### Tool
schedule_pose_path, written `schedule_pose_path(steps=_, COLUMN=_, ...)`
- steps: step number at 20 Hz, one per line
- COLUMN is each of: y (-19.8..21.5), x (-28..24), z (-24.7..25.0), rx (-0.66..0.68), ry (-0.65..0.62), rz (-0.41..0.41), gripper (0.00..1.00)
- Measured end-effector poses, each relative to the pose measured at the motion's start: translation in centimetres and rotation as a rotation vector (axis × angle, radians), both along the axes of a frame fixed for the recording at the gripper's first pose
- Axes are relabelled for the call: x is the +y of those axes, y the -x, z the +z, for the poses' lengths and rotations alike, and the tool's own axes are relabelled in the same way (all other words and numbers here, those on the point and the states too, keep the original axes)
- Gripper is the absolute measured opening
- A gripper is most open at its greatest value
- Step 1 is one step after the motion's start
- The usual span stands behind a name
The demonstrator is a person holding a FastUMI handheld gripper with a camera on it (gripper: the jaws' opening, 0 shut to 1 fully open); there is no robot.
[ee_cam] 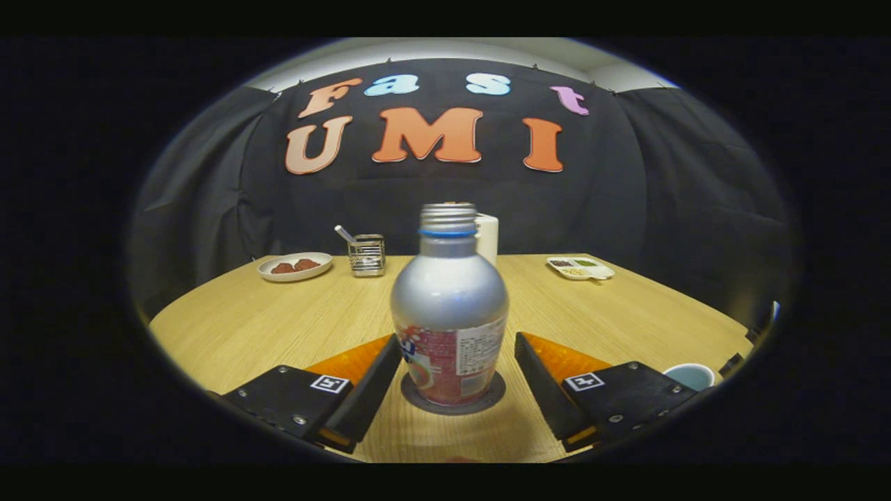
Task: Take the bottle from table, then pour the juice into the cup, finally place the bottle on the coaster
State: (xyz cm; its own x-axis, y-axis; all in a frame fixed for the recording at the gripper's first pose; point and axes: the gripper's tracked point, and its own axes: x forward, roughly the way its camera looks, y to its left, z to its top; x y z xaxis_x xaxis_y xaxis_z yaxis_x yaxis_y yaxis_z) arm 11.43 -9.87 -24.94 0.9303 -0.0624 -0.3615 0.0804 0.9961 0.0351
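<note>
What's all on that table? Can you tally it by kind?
Bottles: 1, bottle on the coaster, between the open gripper fingers
Coasters: 1
Cups: 1, cup
Dishes: 2, plate, tray
Wire holders: 1, holder
Total: 6

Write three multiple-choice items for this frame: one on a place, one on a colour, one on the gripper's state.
1. Where does the bottle stand?
A. on the round coaster
B. on the white plate
C. inside the cup

2. What colour is the ring under the bottle's cap?
A. red
B. blue
C. green

3. How is the gripper?
A. shut on the bottle
B. open, fingers either side of the bottle
C. shut on the cup

Answers:
1 A, the coaster's rim rings the bottle's base.
2 B, a blue band sits below the silver cap.
3 B, a gap shows at the right finger.
</note>
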Motion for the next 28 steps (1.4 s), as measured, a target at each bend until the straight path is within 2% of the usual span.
schedule_pose_path(steps=9, y=4.6, x=2.1, z=6.8, rx=-0.121, ry=0.056, rz=0.019, gripper=0.97)
schedule_pose_path(steps=19, y=11.2, x=9.0, z=18.5, rx=-0.303, ry=0.065, rz=0.078, gripper=0.97)
schedule_pose_path(steps=25, y=14.2, x=13.1, z=22.7, rx=-0.360, ry=0.109, rz=0.109, gripper=0.97)
schedule_pose_path(steps=28, y=15.2, x=14.4, z=24.4, rx=-0.389, ry=0.079, rz=0.125, gripper=0.97)
